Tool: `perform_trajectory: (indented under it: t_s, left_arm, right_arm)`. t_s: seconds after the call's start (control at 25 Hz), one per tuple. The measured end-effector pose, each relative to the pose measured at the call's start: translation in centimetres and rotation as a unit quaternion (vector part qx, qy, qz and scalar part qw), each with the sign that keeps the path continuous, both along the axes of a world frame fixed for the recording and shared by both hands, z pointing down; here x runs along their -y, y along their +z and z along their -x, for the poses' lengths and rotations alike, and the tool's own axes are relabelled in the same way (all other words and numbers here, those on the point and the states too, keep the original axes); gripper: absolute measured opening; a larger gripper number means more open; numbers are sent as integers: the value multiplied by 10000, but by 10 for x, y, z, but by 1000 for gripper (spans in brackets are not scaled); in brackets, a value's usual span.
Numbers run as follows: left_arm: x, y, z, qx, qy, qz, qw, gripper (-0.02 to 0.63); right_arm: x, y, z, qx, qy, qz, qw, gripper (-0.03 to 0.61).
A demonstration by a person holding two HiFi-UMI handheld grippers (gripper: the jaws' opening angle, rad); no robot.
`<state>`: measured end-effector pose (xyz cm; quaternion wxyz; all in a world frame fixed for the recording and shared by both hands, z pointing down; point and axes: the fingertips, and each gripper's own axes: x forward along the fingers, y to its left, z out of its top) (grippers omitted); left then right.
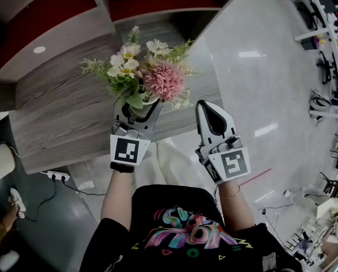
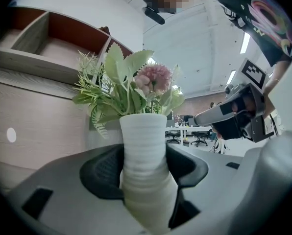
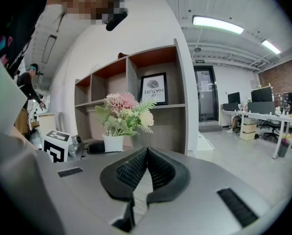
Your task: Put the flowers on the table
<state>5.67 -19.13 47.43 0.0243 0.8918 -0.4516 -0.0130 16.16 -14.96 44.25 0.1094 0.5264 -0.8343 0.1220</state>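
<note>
**Flowers poised over the table, vase clamped in the left claw**

The left gripper (image 1: 139, 111) has its jaws drawn partway in on the waist of a ribbed white vase (image 2: 144, 141), pads pressing both sides. This likely keeps the flowers (image 1: 146, 72) upright, just above the claw. The wood-grain table (image 1: 55, 106) lies ahead of and below it; whether the base touches cannot be told. Beside it, the right gripper (image 1: 210, 113) has its jaws pressed together on nothing, seemingly leaving the placing to one hand.
</note>
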Motion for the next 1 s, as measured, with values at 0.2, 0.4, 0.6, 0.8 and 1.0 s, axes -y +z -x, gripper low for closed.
perform_trajectory:
  t_s: [0.2, 0.4, 0.6, 0.8, 1.0]
  left_arm:
    - [6, 1, -2, -19, -14, 51, 10000, 267]
    - [13, 1, -5, 21, -11, 40, 10000, 267]
    - [18, 1, -8, 67, -28, 7, 10000, 267]
    - [16, -1, -7, 132, 5, -98, 9999, 267]
    - [16, -3, -6, 96, -12, -122, 9999, 267]
  right_arm:
    - [5, 1, -6, -51, -67, -70, 9999, 17]
    - [15, -8, -7, 74, -73, -219, 9997, 17]
    - [18, -6, -13, 4, -50, -67, 10000, 17]
    - [8, -1, -12, -97, -64, 39, 9999, 17]
    - [11, -9, -7, 17, -124, -205, 9997, 17]
